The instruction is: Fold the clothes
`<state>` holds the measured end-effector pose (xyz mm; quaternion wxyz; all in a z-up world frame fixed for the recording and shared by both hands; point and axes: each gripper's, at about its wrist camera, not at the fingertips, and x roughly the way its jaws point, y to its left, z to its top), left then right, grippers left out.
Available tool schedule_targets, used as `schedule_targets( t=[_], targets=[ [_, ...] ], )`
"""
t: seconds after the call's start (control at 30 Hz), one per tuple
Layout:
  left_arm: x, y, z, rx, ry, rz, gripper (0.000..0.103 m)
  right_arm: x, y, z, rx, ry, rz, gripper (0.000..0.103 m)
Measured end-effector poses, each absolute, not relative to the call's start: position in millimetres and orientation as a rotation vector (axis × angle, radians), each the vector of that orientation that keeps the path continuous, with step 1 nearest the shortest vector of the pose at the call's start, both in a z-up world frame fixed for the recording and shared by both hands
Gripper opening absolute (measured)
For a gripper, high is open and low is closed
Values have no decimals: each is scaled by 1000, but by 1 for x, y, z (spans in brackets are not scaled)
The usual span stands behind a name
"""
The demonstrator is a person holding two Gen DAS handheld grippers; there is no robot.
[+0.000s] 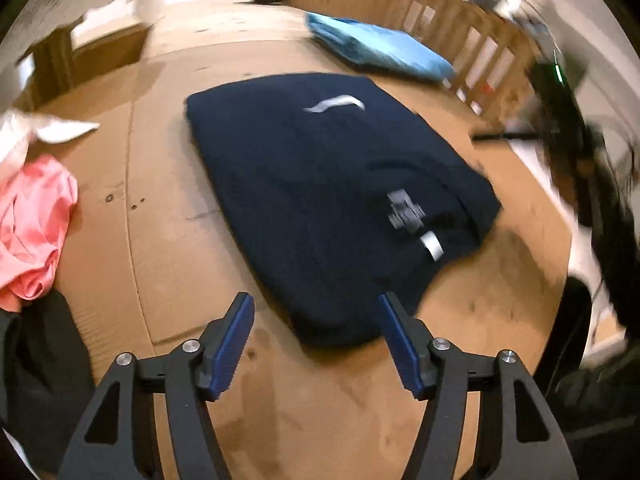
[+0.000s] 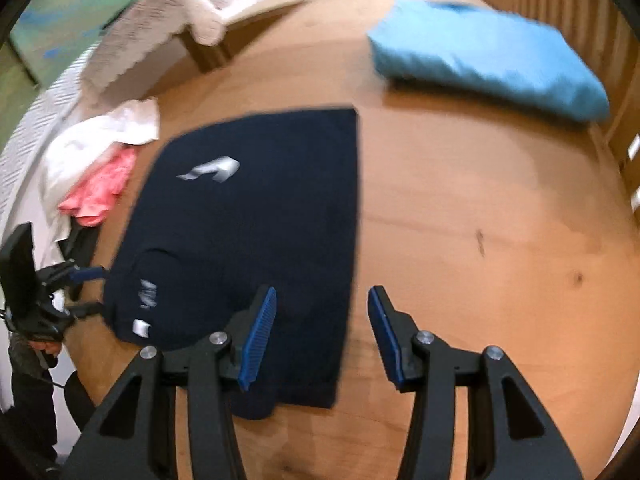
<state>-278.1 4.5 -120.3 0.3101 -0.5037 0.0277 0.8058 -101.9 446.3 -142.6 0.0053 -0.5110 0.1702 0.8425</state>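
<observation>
Stretching across both views, a wooden table (image 1: pixel 280 420) is carrying several garments, with a slatted wooden rail (image 1: pixel 460 52) running along its far edge. Largest on it, a navy garment (image 1: pixel 320 200) is lying near the middle as a flat, roughly rectangular packet, a pale logo and a small label showing on top. Beyond it, close to the rail, a light blue garment (image 2: pixel 488 64) is sitting as a neat folded bundle. Off to one side, a pink garment (image 1: pixel 32 232) and a white garment (image 2: pixel 100 136) are lying crumpled together, loose. Both claws are hovering just above the navy packet's near edge: the left claw (image 1: pixel 316 308) is spread wide and gripping nothing, and the right claw (image 2: pixel 322 300) is likewise released and empty. Judging by its tidy shape, the navy piece is either awaiting one more fold or is already done and ready to be set aside; the pictures are not settling which.
</observation>
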Motion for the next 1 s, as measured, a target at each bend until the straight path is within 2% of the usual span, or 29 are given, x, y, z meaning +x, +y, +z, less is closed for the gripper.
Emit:
schedule_targets(
  t=[0.1, 0.3, 0.43, 0.67, 0.8, 0.9, 1.0],
  targets=[
    [-294, 5, -127, -1386, -19, 2140, 64, -93, 447, -154, -1628, 654, 2631, 49],
    [-295, 15, -127, -1367, -63, 2182, 68, -96, 436, -164, -1614, 695, 2714, 57],
    [-294, 22, -129, -1359, -64, 2195, 75, -105, 416, -166, -1620, 497, 2738, 60],
    [-295, 27, -130, -1358, -48, 2215, 76, -116, 384, -170, -1614, 141, 2747, 60],
    [-292, 35, -131, -1353, 37, 2222, 77, -111, 386, -167, -1644, 120, 2743, 56],
    [-297, 29, -128, -1362, 1, 2184, 77, -107, 394, -160, -1677, 99, 2658, 56],
    [-311, 15, -117, -1341, 25, 2227, 77, -104, 386, -134, -1510, -57, 2679, 55]
  ],
)
